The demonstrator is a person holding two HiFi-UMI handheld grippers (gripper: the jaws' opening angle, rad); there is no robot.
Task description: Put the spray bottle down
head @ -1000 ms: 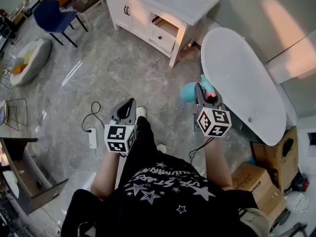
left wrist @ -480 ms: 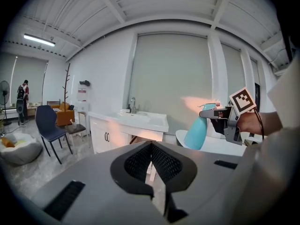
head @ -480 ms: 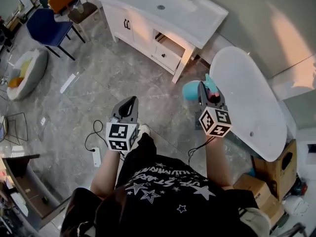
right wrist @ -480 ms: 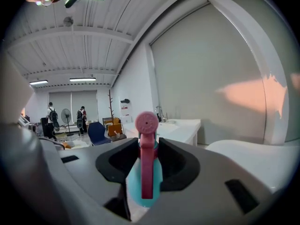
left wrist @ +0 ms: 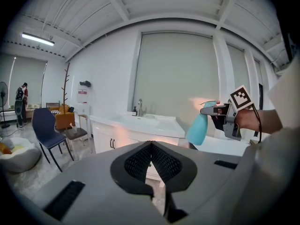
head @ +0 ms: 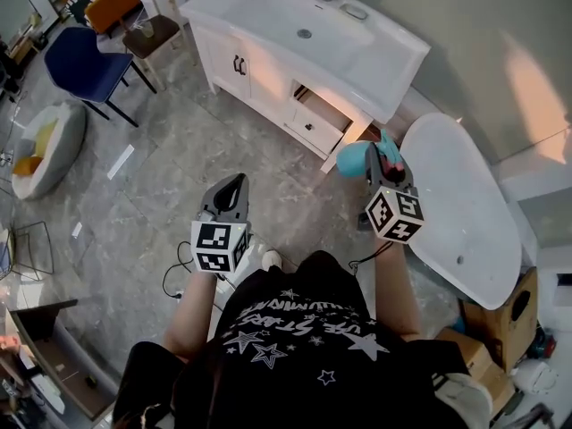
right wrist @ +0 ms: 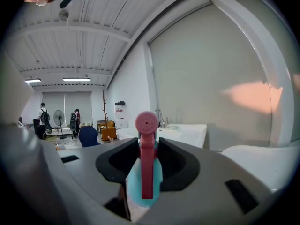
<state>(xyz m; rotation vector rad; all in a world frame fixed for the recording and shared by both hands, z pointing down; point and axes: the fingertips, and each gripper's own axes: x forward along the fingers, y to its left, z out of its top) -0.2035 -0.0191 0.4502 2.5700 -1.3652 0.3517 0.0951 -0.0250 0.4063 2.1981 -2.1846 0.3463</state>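
Note:
The spray bottle [head: 353,157] has a teal body and a pink trigger head [right wrist: 146,123]. My right gripper [head: 385,164] is shut on its neck and carries it in the air, level, just off the corner of the white vanity [head: 268,12]. In the right gripper view the teal body [right wrist: 157,179] hangs between the jaws. My left gripper [head: 231,193] is shut with nothing in it, out over the grey floor. The left gripper view shows its closed jaws [left wrist: 151,145] and, off to the right, the bottle [left wrist: 198,126].
The vanity has a sink basin [head: 305,33], a tap [left wrist: 139,108] and an open drawer [head: 320,110]. A white bathtub [head: 460,213] lies to the right, with cardboard boxes [head: 500,307] behind it. A blue chair [head: 85,52] and a power strip [head: 184,284] with its cable are on the floor to the left.
Both grippers have moved forward together toward the vanity, which now fills more of the head view. The bottle stays in the right gripper, and the left stays shut.

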